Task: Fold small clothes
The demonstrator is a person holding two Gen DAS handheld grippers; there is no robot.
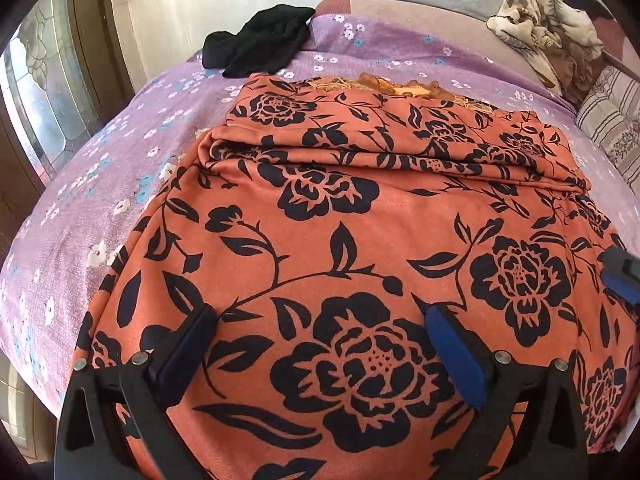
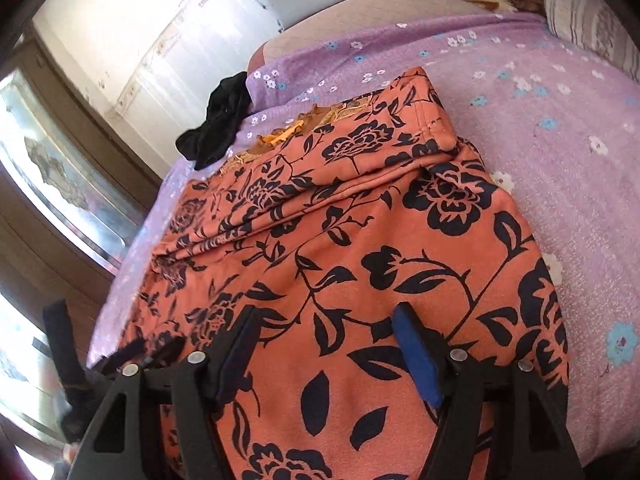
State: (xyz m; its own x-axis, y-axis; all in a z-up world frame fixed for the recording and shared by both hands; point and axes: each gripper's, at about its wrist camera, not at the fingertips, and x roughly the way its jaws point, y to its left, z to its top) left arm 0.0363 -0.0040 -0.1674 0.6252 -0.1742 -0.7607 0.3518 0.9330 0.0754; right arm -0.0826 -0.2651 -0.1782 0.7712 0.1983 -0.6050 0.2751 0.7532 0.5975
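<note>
An orange garment with a black flower print [image 1: 340, 216] [image 2: 360, 248] lies spread on the bed. Its far part is folded over into a layered ridge [image 1: 360, 156], and orange lace trim [image 1: 400, 88] shows at the far edge. My left gripper [image 1: 320, 316] hovers over the near part of the cloth, jaws wide and open, nothing pinched between them. My right gripper [image 2: 326, 312] stands open over the garment's near right part, also with only flat cloth under it. Its blue pad [image 1: 620, 280] shows at the right edge of the left wrist view.
A purple flowered bedsheet [image 1: 100, 184] [image 2: 560, 128] covers the bed. A black garment [image 1: 260, 40] [image 2: 220, 124] lies at the far left corner. A crumpled beige and brown cloth [image 1: 548, 32] and a striped pillow [image 1: 612, 116] sit far right. A glass door [image 1: 44, 92] stands left.
</note>
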